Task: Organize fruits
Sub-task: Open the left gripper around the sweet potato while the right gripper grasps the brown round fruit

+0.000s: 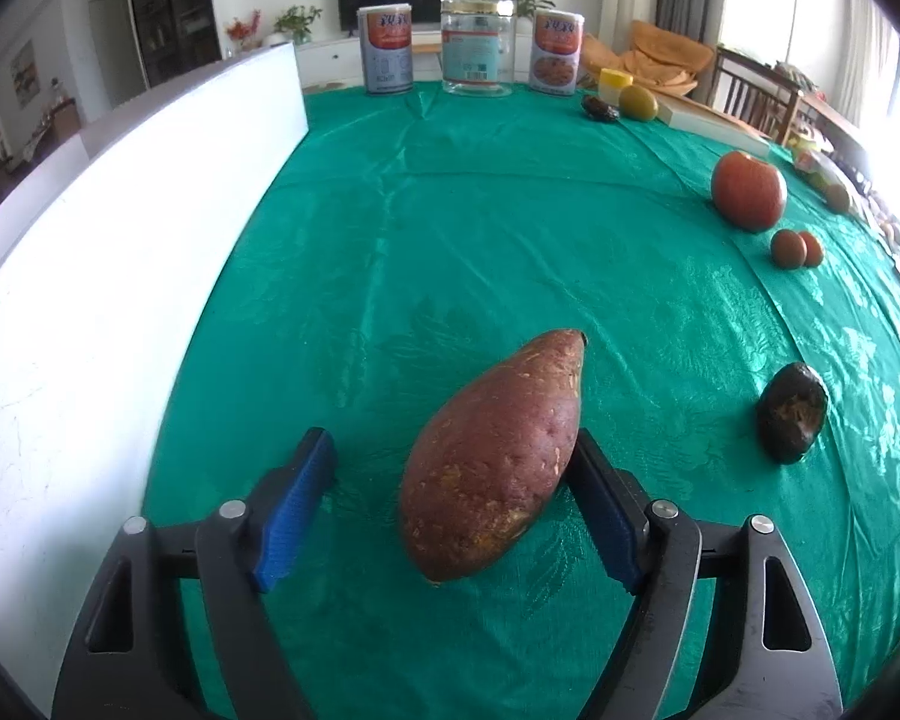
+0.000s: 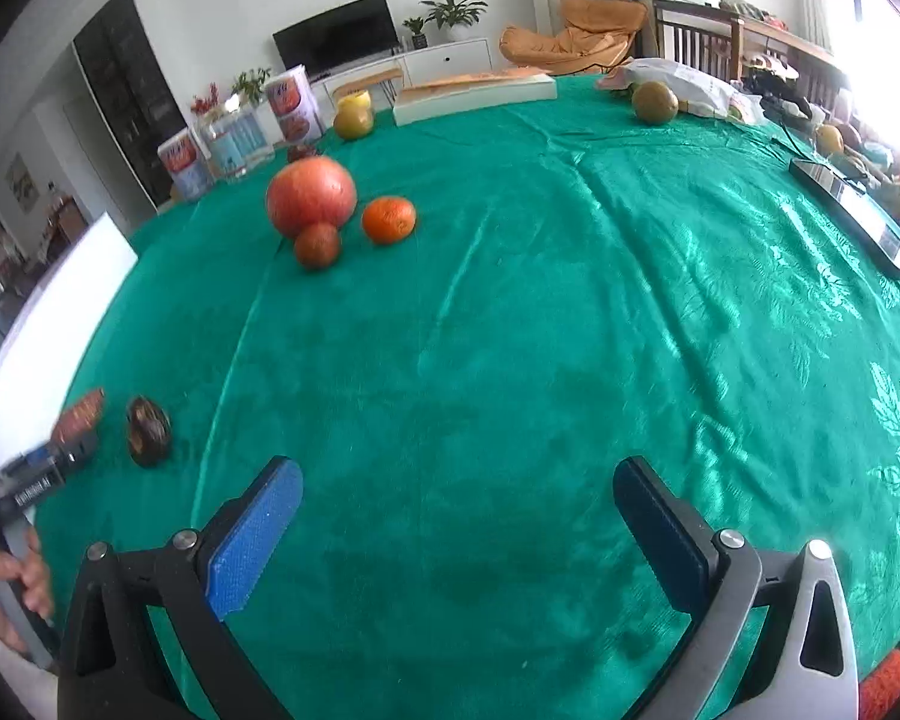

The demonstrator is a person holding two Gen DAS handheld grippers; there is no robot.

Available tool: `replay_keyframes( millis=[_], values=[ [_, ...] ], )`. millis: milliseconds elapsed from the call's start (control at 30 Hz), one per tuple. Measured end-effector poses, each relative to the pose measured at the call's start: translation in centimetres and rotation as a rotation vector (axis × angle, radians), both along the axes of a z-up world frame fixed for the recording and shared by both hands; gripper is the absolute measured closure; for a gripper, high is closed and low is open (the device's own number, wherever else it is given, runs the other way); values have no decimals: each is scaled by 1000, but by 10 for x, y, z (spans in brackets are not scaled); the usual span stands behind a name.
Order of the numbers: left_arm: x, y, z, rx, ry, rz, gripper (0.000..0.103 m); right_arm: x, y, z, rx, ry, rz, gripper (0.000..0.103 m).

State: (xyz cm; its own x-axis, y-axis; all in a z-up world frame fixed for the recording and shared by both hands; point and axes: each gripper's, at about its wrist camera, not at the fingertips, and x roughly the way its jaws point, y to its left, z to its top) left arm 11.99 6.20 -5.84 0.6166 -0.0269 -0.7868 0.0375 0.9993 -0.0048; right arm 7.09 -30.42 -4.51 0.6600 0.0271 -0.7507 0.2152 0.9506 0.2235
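Note:
A reddish-brown sweet potato (image 1: 498,456) lies on the green tablecloth (image 1: 450,240) between the fingers of my left gripper (image 1: 450,468). The jaws are open; the right pad touches or nearly touches it, the left pad stands apart. A dark avocado (image 1: 791,411) lies to its right. A large red apple (image 1: 748,191) and two small orange fruits (image 1: 796,248) sit farther right. My right gripper (image 2: 457,501) is open and empty over bare cloth. In the right wrist view the apple (image 2: 311,194), a tangerine (image 2: 389,219), a small brownish fruit (image 2: 317,245), the avocado (image 2: 148,431) and the sweet potato (image 2: 78,414) show.
A white board (image 1: 120,276) stands along the table's left side. Two cans (image 1: 385,48) and a glass jar (image 1: 477,48) stand at the far edge. A book (image 2: 474,96), green fruits (image 2: 654,101), a plastic bag (image 2: 690,87) and a dark remote (image 2: 852,213) lie at the far and right edges.

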Motion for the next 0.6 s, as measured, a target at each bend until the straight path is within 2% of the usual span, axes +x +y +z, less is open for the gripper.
replay_keyframes(
  millis=[133,233,300,433,500,600],
  values=[
    [2,-2,0,11,4,12,17,70,-92,29,-62,-55,-108,0],
    [2,0,-1,8,8,24,14,141,-154,34,-141,-19,-125,1],
    [2,0,-1,7,10,26,13,184,-179,34,-183,23,-118,3],
    [2,1,-2,7,10,26,12,243,-196,24,-175,79,-73,12],
    [2,1,-2,6,11,28,12,269,-190,12,-232,139,-43,17],
    [3,1,-3,9,11,33,10,294,-182,-8,-300,215,-20,39]
  ],
)
